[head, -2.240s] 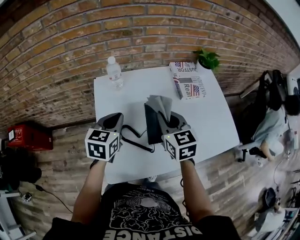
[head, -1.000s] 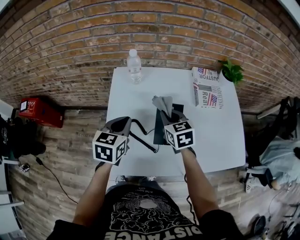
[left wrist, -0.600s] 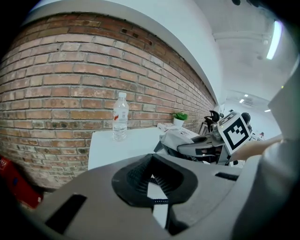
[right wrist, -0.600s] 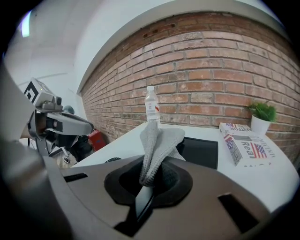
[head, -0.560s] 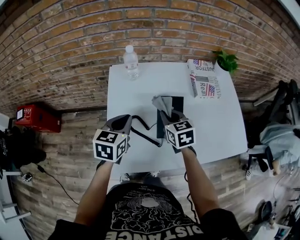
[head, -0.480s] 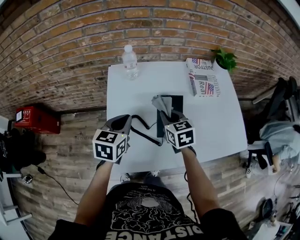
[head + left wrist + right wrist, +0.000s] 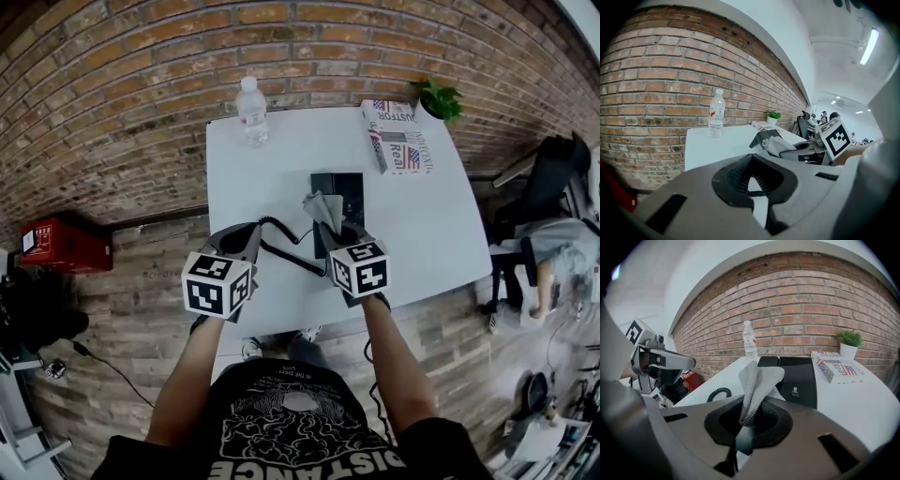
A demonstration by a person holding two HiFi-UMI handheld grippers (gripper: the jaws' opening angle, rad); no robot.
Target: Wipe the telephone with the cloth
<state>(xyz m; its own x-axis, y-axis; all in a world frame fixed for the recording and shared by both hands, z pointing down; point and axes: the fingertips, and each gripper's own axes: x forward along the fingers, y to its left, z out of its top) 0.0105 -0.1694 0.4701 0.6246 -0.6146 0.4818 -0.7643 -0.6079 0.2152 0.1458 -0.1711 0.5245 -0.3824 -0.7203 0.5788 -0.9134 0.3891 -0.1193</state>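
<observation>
Item: black desk telephone, lying flat mid-table.

Cloth: grey, over the telephone's near left corner. The right gripper has its fingers pinched on a narrow fold, and the rest stands up loose.

Left gripper: left of the telephone, above the coiled cord. Its fingers are drawn all but together, with nothing between them.

Hazards, as we judge them:
- The hold on the cloth is slim, so a hard rub could pull the fold free.
- Nothing braces the telephone, so a sideways stroke may slide it or lift the handset.
- The cord may snag a stroke toward the left.

Room:
- Right of the telephone the table is bare to its edge.
- Beyond it there is open surface before the printed box, potted plant and water bottle, which are all well apart.
- On the near side the table edge is close, so we would favour strokes going away.
</observation>
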